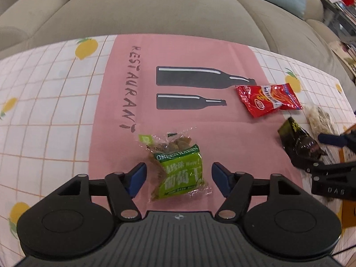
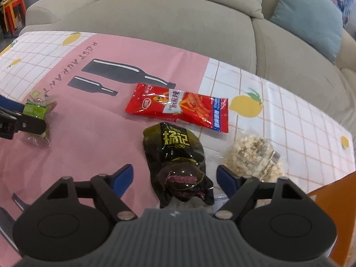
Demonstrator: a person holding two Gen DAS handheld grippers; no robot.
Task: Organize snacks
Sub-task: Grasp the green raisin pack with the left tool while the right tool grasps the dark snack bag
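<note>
Left tool (image 1: 179, 181): spread astride green raisin packet (image 1: 178, 166), not gripping | Right tool (image 2: 174, 181): spread astride black packet (image 2: 178, 155) | Red packet (image 2: 178, 106), clear popcorn bag (image 2: 253, 155): toward table's far right corner.

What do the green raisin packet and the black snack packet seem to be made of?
Green raisin packet: thin clear plastic film with a printed green band; the raisins show through and the ends crinkle. Black snack packet: glossy plastic film, dark and partly see-through; bright glare and sharp wrinkles suggest this.
</note>
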